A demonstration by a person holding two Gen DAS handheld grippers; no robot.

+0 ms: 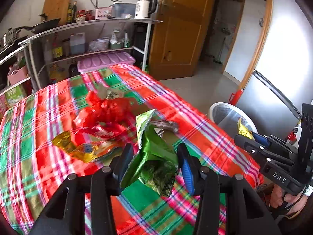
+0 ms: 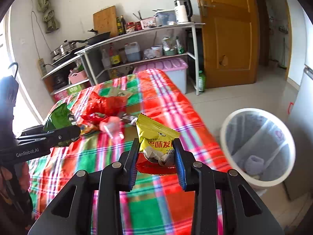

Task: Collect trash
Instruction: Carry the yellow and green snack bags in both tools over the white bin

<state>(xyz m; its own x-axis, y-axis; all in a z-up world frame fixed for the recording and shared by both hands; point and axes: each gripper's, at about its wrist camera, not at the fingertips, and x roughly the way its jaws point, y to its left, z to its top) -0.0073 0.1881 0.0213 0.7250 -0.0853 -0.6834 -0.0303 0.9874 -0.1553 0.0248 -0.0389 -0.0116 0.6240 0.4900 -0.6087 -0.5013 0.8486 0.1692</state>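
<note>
My left gripper (image 1: 154, 156) is shut on a green snack bag (image 1: 154, 156) and holds it above the plaid tablecloth (image 1: 58, 105); the bag also shows in the right wrist view (image 2: 58, 117). My right gripper (image 2: 155, 150) is shut on a yellow snack wrapper (image 2: 154, 137), also seen in the left wrist view (image 1: 243, 130). A white trash bin (image 2: 258, 146) stands on the floor right of the table. More trash lies mid-table: a red plastic bag (image 1: 105, 107), a gold wrapper (image 1: 84, 148) and a dark wrapper (image 1: 166, 125).
A metal shelf (image 1: 93, 22) with bottles, pots and a kettle (image 1: 144, 5) stands behind the table. A pink-lidded storage box (image 1: 105, 60) sits on the floor by it. A wooden door (image 1: 182, 29) and a steel fridge (image 1: 277, 90) are at the right.
</note>
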